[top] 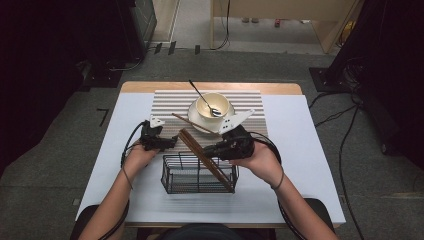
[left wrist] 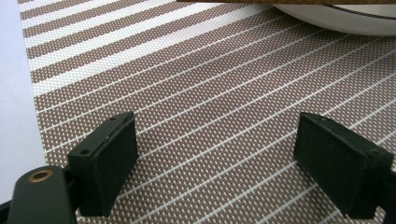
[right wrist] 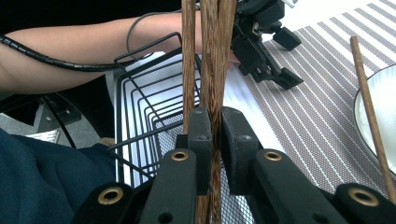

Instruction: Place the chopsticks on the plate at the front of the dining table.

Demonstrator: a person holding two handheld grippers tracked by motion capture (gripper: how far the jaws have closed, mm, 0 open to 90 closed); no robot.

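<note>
Right claw [right wrist: 212, 140] pinching a bundle of brown chopsticks [top: 202, 156], lower ends already slanting into the black wire basket [top: 199, 175] at the worktop's near edge; left claw [left wrist: 219, 158] spread wide, holding nothing, low over the striped mat [left wrist: 210, 93]. Best lowered steeply, tips clear of the wire rim, released only once seated. No readable writing or brand anywhere

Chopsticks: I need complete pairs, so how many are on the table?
4 visible: three brown wooden chopsticks bundled in the right tongs over the black wire basket; one beside the saucer. Others may be hidden.
</note>
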